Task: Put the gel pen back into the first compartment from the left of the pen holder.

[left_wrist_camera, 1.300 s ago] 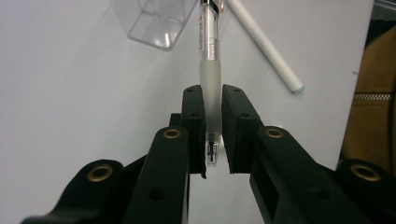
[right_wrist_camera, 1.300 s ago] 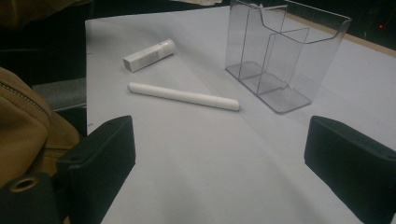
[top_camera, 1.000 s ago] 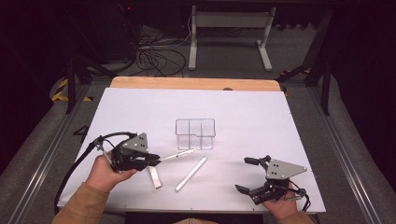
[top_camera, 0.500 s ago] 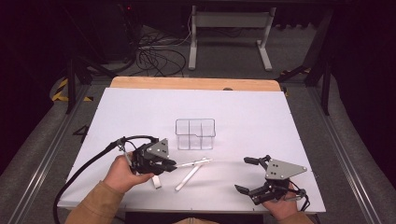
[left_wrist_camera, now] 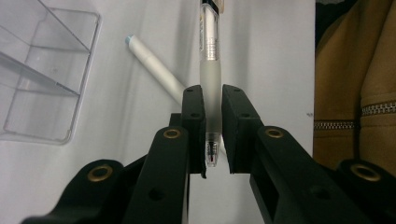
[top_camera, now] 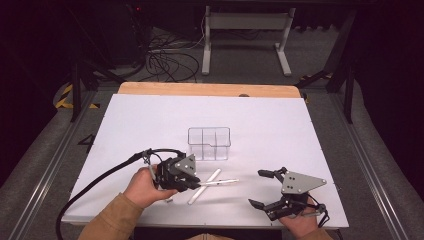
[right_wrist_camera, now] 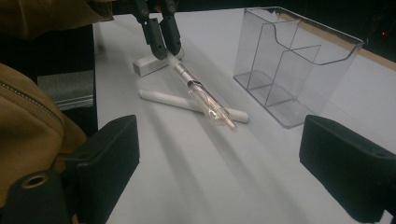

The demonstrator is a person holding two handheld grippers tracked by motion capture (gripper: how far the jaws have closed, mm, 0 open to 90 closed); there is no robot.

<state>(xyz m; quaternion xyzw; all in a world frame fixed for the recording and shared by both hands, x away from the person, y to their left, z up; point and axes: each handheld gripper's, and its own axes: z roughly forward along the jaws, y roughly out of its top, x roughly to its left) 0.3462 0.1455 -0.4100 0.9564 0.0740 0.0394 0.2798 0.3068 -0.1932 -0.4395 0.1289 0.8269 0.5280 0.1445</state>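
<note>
Left tool (left_wrist_camera: pixel 212 126): clenched on clear pen (left_wrist_camera: pixel 209 70), above white marker (left_wrist_camera: pixel 154 74).
Right tool (right_wrist_camera: pixel 219 154): released, jaws wide apart, holding nothing.

The left gripper (top_camera: pixel 192 184) has been carried rightward along the table's near edge, and the clear pen (top_camera: pixel 218 182) clamped in it now crosses over the white marker (top_camera: pixel 204 186) (apparently just above it).

The right gripper (top_camera: pixel 260 188) has had its jaws narrowed slightly, nothing between them.

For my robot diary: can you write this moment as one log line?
left tool: shut on clear pen | right tool: open, holds nothing | white pen: on table | clear organizer: empty
</note>
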